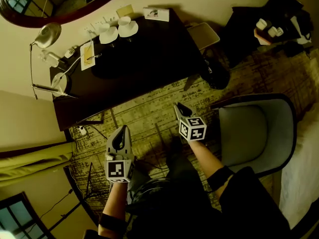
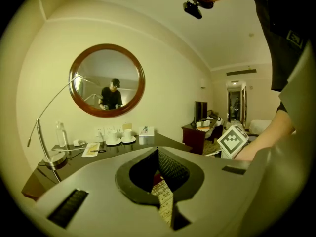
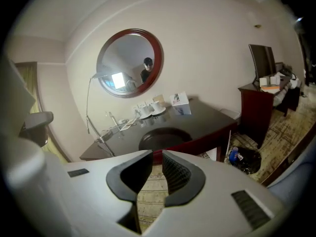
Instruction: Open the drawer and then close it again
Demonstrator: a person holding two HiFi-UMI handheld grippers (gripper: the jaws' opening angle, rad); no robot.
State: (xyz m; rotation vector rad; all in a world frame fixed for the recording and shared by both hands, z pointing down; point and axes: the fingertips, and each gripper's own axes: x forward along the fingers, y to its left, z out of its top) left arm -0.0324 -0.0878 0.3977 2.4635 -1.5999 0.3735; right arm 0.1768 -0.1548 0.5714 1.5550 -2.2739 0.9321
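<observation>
Dark wood makes up the desk (image 1: 159,54), whose top stands against a cream wall below a round mirror in a red-brown frame (image 2: 107,80). Two white cups on saucers (image 1: 119,29) sit at the top's far edge, and a chrome arc lamp (image 1: 47,35) stands at its left end. The drawer cannot be told apart from the desk's reddish front rail (image 3: 205,142), which faces both tongs. The left gripper (image 1: 123,130) hangs over the patterned carpet (image 1: 144,113), well short of the desk's front edge, its jaws pressed together with nothing in them. The right gripper (image 1: 179,107) is nearer that edge but apart from it. Its jaws stand a narrow way apart, with only carpet showing through the gap. A grey padded armchair (image 1: 254,133) stands to the right.
</observation>
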